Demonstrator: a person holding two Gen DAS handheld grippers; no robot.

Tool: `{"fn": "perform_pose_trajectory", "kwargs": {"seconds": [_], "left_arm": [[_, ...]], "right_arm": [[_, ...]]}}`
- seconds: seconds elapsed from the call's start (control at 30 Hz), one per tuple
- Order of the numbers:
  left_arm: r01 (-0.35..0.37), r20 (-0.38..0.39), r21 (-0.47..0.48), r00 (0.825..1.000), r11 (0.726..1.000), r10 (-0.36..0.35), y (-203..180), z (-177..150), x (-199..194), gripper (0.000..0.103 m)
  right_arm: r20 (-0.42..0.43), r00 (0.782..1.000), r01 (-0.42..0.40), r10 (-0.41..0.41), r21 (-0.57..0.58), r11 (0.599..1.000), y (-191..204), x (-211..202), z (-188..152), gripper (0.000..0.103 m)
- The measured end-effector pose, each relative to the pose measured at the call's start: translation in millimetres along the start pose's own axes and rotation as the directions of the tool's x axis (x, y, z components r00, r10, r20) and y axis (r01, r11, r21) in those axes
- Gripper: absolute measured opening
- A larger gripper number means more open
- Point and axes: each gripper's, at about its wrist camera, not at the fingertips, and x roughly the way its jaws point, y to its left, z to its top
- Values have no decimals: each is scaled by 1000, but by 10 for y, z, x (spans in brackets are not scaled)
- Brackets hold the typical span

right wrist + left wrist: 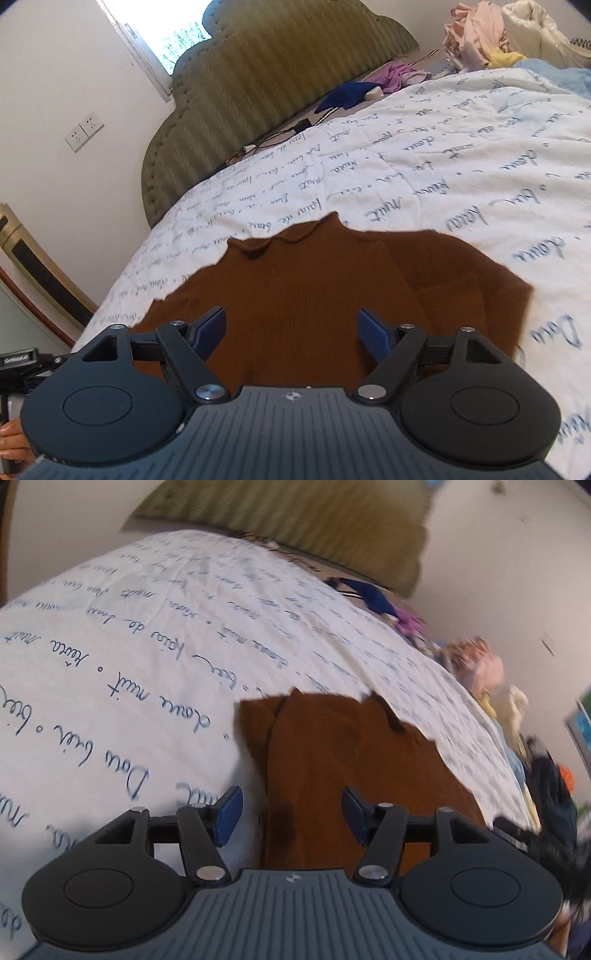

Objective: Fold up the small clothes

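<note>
While both tongs gape, left tongs (pixel 291 814) and right tongs (pixel 291 334) above the brown garment (pixel 314 288), long axis unclear.

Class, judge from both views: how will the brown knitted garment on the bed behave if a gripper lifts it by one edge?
The brown garment will probably drape limply; its edge already lies wavy and one layer is folded over. It looks light, being a thin knit. On the soft quilt it may bunch rather than slide when pushed.
</note>
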Motion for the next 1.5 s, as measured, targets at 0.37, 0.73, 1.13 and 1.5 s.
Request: {"fn": "perform_pose_trajectory", "kwargs": {"seconds": [0.37,0.73,1.13,1.5], "left_arm": [[139,-41,142,990,980,-134,14,-479,-199,59],[85,-21,238,996,968,-82,40,-624,-175,6],[-136,28,388,990,912,136,95,-690,-417,0],[-98,140,426,989,899,42,-438,-472,-528,5]], "right_arm": [[-29,997,68,-69,-5,998,-258,-612,-370,82],[-85,983,149,-165,-167,975,-41,-536,-767,25],[34,944,321,-328,-320,891,63,-650,-676,7],[122,959,283,-256,-326,902,377,-736,-541,57]]}}
